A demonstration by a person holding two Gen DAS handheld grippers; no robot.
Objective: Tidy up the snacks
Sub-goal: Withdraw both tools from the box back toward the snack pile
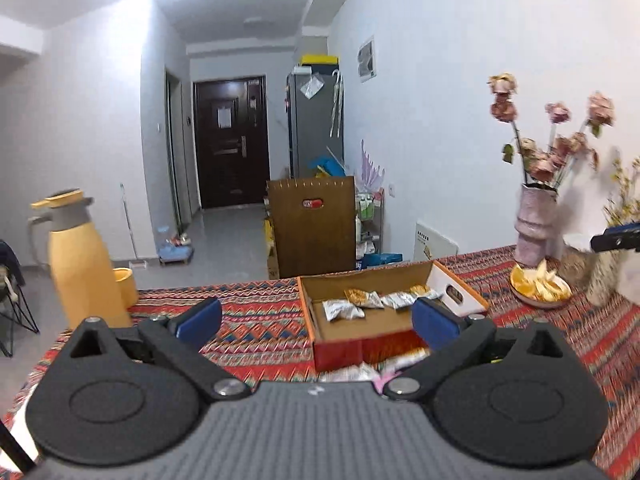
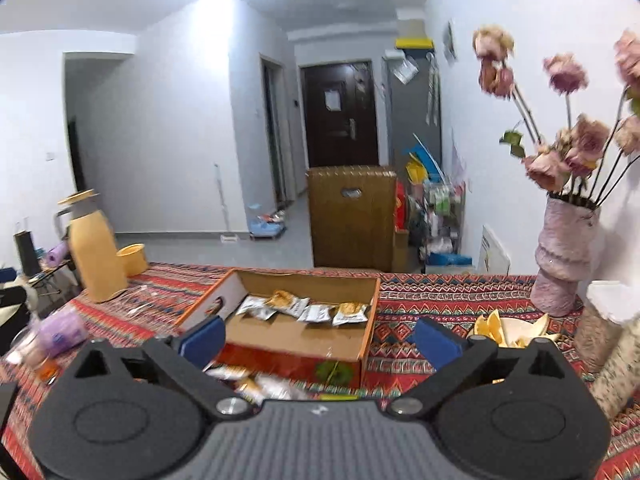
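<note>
An open cardboard box sits on the patterned tablecloth, and several silver and gold snack packets lie along its far side. More loose packets lie on the cloth in front of the box, blurred and partly hidden by the gripper bodies. My left gripper hangs open above the table before the box, nothing between its blue pads. Facing the box from its other side, my right gripper is open too and holds nothing. A blue tip of the right gripper shows at the left wrist view's right edge.
A yellow jug and yellow cup stand at the table's left. A pink vase of dried roses, a plate of orange slices and a purple packet are also on the table.
</note>
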